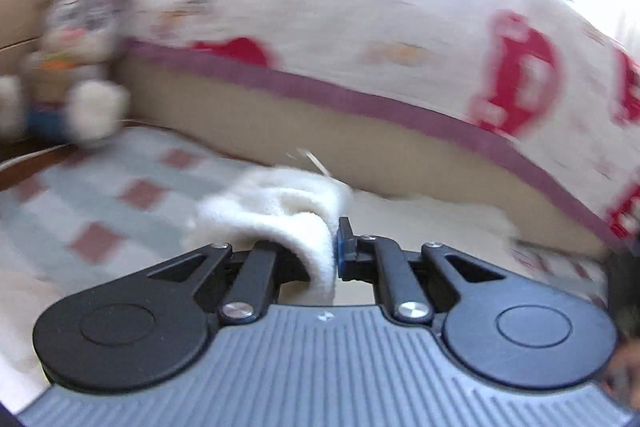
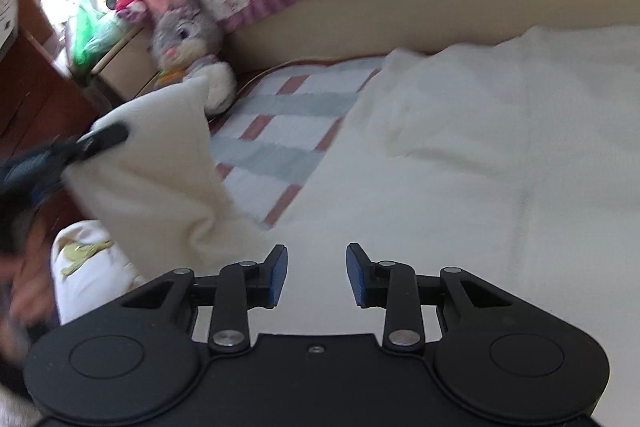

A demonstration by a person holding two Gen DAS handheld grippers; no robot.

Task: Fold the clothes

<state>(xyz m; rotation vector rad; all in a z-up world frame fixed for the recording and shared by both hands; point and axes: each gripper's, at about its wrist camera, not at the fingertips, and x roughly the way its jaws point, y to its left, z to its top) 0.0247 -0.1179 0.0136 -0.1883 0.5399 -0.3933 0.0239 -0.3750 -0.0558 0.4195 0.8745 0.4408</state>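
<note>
White garment half lifted off the checked mat

The white garment (image 2: 460, 155) lies spread over the checked mat (image 2: 280, 131) beside the bed (image 2: 400, 15); left gripper (image 1: 334, 247) fingers pinch its raised corner, right gripper (image 2: 316, 275) fingers stand part-open, empty.

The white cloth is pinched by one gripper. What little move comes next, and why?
Probably carry the lifted corner across onto the flat part. The left gripper is shut on a corner of the white cloth, raised off the bed, while the rest lies spread out. The right gripper hangs open over it, holding nothing.
</note>
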